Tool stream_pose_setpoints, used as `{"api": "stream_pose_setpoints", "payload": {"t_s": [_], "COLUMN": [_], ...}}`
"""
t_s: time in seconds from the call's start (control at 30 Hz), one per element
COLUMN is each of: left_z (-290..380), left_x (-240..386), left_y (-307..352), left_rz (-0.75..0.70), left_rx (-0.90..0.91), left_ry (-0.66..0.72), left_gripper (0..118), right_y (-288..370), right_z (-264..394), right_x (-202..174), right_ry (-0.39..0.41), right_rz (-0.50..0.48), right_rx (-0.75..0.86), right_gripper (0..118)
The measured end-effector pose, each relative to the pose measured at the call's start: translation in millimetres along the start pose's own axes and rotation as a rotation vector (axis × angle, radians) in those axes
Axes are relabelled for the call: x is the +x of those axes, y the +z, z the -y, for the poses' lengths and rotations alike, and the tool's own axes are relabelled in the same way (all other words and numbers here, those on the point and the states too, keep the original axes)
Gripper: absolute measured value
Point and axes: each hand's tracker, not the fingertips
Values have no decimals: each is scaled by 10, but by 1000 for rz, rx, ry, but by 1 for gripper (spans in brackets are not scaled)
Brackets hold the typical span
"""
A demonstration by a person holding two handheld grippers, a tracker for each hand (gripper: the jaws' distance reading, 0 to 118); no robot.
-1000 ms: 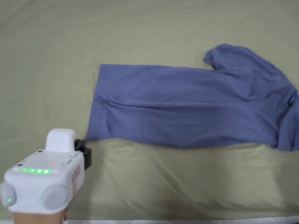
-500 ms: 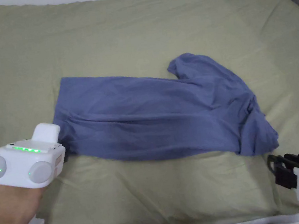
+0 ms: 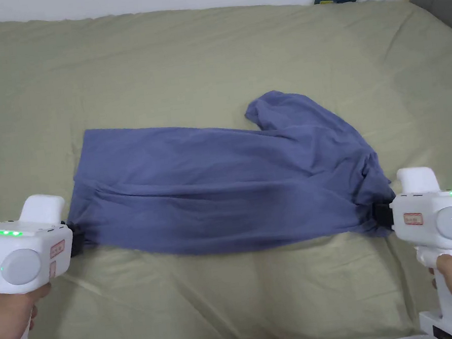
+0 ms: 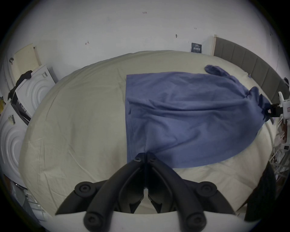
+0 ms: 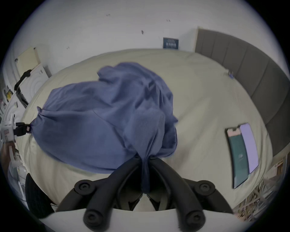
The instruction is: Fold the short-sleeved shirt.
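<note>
Both grippers pinching the near edge of the blue shirt (image 3: pixel 232 187), one at each end, on the green bed sheet (image 3: pixel 206 52).

Left gripper (image 4: pixel 145 158): jaws pressed together on the hem corner. Right gripper (image 5: pixel 145 158): jaws clamped on a thick bunch of cloth at the shoulder end, layers gathered. Shirt lies lengthwise across the bed; hem end flat, far sleeve (image 3: pixel 269 109) rumpled. Judgement: lift both ends level, keep the near edge taut between the grippers, carry it over to meet the far edge. The bunched right-hand pinch probably needs a shake-out or the fold sets crooked. Phone (image 5: pixel 241 153) lies to the right, well apart from the cloth.
</note>
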Motion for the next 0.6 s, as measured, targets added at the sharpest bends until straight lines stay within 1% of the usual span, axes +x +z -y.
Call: {"api": "stream_pose_setpoints", "payload": {"t_s": [0.03, 0.1, 0.23, 0.37, 0.43, 0.53, 0.6], "left_z": [-40, -100, -206, -170, -63, 230, 481], "left_x": [-28, -77, -105, -86, -77, -67, -39], "left_y": [75, 186, 554, 1014, 1213, 1359, 1307], "left_rz": [14, 26, 38, 47, 36, 64, 31], "left_rx": [3, 22, 81, 116, 119, 72, 31], "left_ry": [8, 6, 24, 27, 25, 29, 29], "left_gripper": [0, 0, 0, 0, 0, 0, 0], "right_y": [130, 372, 967, 1293, 1309, 1220, 1101], "right_z": [-59, -155, -268, -223, -122, 184, 440], "right_x": [8, 33, -91, -47, 26, 78, 124], "right_ry": [11, -18, 20, 22, 6, -10, -59], "right_rz": [-14, -51, -77, -113, -136, -144, -173], "right_rx": [32, 64, 106, 110, 77, 1, -36], "right_gripper": [3, 3, 3, 3, 3, 3, 3]}}
